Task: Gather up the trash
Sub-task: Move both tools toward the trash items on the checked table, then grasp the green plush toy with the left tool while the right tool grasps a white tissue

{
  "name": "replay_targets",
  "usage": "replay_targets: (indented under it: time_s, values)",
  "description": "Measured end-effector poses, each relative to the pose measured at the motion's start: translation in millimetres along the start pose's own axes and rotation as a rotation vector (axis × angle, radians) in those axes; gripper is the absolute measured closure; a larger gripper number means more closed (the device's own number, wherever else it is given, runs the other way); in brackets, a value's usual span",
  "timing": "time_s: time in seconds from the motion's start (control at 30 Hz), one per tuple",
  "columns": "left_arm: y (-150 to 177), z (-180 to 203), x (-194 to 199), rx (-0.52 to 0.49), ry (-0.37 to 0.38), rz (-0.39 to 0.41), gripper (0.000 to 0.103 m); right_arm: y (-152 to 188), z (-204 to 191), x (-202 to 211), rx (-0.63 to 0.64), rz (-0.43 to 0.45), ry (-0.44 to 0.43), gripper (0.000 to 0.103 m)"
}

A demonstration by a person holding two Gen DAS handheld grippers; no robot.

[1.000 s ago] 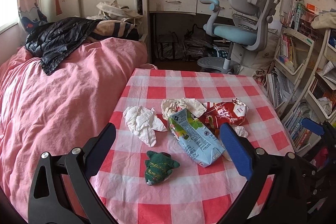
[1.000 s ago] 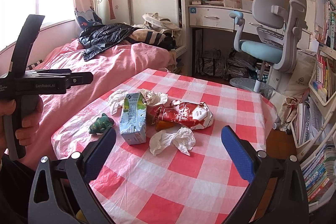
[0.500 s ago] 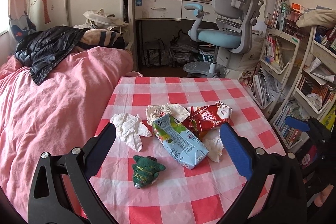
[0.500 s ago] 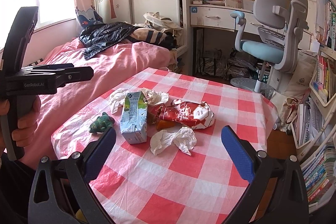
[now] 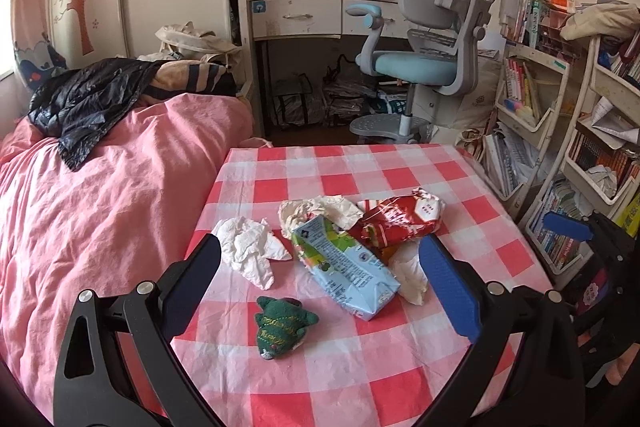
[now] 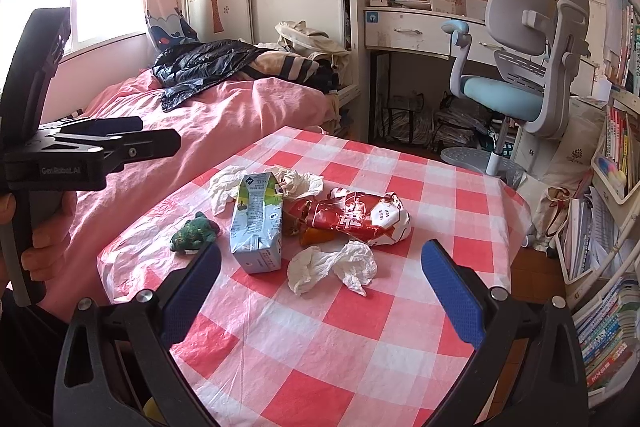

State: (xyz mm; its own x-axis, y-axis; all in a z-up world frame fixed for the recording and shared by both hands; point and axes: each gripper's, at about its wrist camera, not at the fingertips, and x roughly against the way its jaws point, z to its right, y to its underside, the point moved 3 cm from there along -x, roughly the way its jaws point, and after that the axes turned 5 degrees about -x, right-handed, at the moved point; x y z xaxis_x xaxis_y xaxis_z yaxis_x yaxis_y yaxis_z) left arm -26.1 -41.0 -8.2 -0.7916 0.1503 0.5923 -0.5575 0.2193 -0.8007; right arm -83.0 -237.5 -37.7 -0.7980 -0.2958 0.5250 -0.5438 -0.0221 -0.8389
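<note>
A: While the left tongs (image 5: 320,287) swing a little to the left and settle nearer the bench (image 5: 400,379), nothing on it shifts, does it?

B: Nothing. The milk carton (image 5: 344,267) lies flat mid-bench, the red snack wrapper (image 5: 400,223) touching its far side, one crumpled tissue (image 5: 250,251) to its left, another crumpled tissue (image 6: 332,265) on its right, nearest the right tongs (image 6: 320,295).

A: And both tongs?

B: Spread wide and empty, both of them. The right tongs barely move compared with a second ago; they hang above the bench edge.

A: So what does that mean for collecting?

B: I judge that it has not started: all the trash is still loose on the bench. The left tongs now frame the carton and the green plush toy (image 5: 282,325), so the carton seems the likely first pick. I see no bin in either view.
</note>
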Motion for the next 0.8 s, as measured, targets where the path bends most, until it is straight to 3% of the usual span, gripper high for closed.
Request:
replay_targets:
  time_s: [0.2, 0.37, 0.63, 0.8]
  values:
    - [11, -46, -25, 0.114, -0.094, -0.138, 0.007, 0, 4, -10, -0.003, -0.022, 0.007, 0.006]
    - [22, -81, -34, 0.197, -0.155, -0.187, 0.007, -2, 3, -19, -0.022, -0.068, -0.016, 0.006]
    - [52, -82, -75, 0.178, -0.166, -0.358, 0.007, 3, 4, -43, 0.006, -0.156, -0.020, 0.006]
    - [57, -69, -90, 0.132, -0.165, -0.398, 0.007, 8, 2, -63, 0.070, -0.181, 0.009, 0.007]
